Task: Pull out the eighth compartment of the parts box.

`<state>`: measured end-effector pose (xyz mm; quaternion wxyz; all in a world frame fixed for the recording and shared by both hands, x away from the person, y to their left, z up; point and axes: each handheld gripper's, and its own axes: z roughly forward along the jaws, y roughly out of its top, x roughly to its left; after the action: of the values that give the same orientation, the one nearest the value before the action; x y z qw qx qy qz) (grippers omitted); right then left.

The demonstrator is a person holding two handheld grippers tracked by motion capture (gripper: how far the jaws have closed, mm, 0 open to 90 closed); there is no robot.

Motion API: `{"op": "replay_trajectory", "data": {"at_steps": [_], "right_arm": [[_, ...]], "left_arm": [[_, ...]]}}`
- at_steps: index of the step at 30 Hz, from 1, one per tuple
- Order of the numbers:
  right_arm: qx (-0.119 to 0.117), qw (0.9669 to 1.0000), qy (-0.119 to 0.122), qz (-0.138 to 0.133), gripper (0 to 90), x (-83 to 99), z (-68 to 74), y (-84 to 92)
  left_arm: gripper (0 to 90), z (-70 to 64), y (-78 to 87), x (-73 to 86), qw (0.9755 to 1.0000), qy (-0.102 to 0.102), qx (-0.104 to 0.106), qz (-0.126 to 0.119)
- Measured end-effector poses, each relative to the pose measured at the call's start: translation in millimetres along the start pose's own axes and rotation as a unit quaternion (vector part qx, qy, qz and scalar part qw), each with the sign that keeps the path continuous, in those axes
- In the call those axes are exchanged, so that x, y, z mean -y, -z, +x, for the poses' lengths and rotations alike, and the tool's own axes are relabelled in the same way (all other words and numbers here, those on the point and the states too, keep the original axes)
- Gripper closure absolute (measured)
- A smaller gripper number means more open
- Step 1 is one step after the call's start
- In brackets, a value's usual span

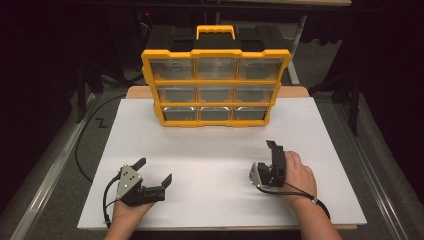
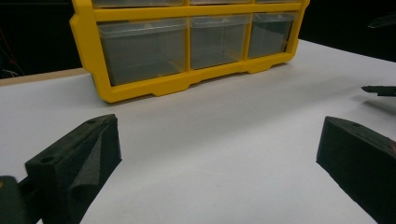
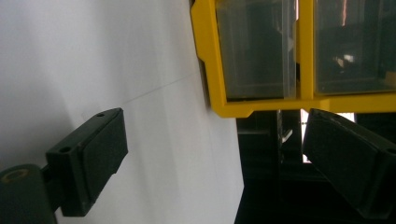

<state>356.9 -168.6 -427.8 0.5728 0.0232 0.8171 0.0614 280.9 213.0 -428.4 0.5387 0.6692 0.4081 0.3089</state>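
On the left of the high view, our left tongs [image 1: 154, 170] rest low on the white counter [image 1: 210, 150], jaws spread wide and empty, aimed forward and a little to the right. Straight ahead across bare counter stands the yellow organizer [image 1: 216, 87], upright, its long side running left to right, with nine clear drawers in three rows facing us. On the right, our right tongs [image 1: 274, 152] are rolled on their side so one jaw sits above the other; they too are released, with nothing between them. They point at the bottom-right drawer [image 1: 249, 113]. We judge the right hand nearer to the organizer, so the coming reach should run forward from there.
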Motion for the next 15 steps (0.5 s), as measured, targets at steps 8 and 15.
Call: {"op": "replay_trajectory", "data": {"at_steps": [8,15], "right_arm": [[0.029,0.9994,0.015,-0.008,20.3,-22.6,-2.2,-7.0],[0.047,0.9987,0.013,-0.019,27.6,-43.8,-6.1,-17.8]], "left_arm": [[0.4,0.2,0.1,-0.3,1.0000,0.000,0.001,-0.001],[0.3,0.4,-0.7,0.2,1.0000,0.000,0.002,0.001]]}}
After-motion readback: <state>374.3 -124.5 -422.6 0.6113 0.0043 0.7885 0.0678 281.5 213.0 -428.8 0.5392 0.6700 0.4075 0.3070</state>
